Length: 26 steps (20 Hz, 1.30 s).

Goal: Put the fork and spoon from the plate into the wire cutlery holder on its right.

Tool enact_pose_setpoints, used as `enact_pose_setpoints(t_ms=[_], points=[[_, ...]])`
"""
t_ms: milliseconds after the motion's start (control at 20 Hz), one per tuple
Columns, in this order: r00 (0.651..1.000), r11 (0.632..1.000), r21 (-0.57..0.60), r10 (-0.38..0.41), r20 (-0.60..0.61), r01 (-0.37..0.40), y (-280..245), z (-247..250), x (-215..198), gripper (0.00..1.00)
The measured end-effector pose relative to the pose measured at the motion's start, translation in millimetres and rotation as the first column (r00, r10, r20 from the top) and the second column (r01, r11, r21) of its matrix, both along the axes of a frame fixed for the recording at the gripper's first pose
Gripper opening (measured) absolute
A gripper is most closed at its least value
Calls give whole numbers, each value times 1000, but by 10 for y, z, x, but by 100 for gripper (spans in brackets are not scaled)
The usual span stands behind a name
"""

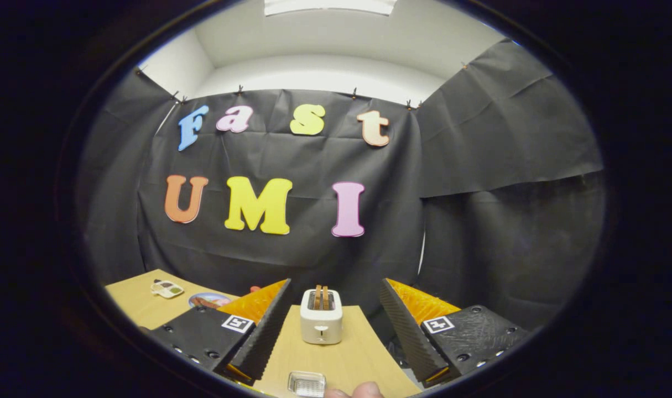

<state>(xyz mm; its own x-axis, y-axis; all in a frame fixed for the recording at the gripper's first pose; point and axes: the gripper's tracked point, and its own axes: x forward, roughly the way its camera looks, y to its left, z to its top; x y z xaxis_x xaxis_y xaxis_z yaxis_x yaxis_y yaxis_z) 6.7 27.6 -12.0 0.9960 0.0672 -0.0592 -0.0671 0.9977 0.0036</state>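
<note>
My gripper [335,287] is open, its two black ribbed fingers [264,331] spread wide above a wooden table [358,354], with nothing between them. A small rectangular metal mesh container [306,383], which may be the wire cutlery holder, stands on the table close under the gripper, between the finger bases. Off to the left, beyond the left finger, a round plate [207,300] with a coloured pattern lies on the table, partly hidden by that finger. What lies on the plate is too small to tell.
A white toaster [321,318] with two slices in its slots stands on the table ahead, between the fingers. A small white dish [167,288] lies on the table's far left. A person's fingertips [353,391] show beside the mesh container. Black cloth walls close the booth.
</note>
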Motion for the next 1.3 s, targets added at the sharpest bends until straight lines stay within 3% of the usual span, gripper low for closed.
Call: enact_pose_setpoints(t_ms=[250, 500, 750, 1050, 1300], points=[[992, 996, -5, 92, -91, -93, 464, -298, -130, 95], [949, 976, -24, 205, -241, -217, 1138, -854, -312, 96], [865, 956, 14, 270, -424, -292, 1755, -1579, -556, 96], [745, 943, 1, 263, -613, -332, 2250, -2520, -787, 96], [688, 937, -32, 231, -688, -347, 2433, -3113, -836, 96]])
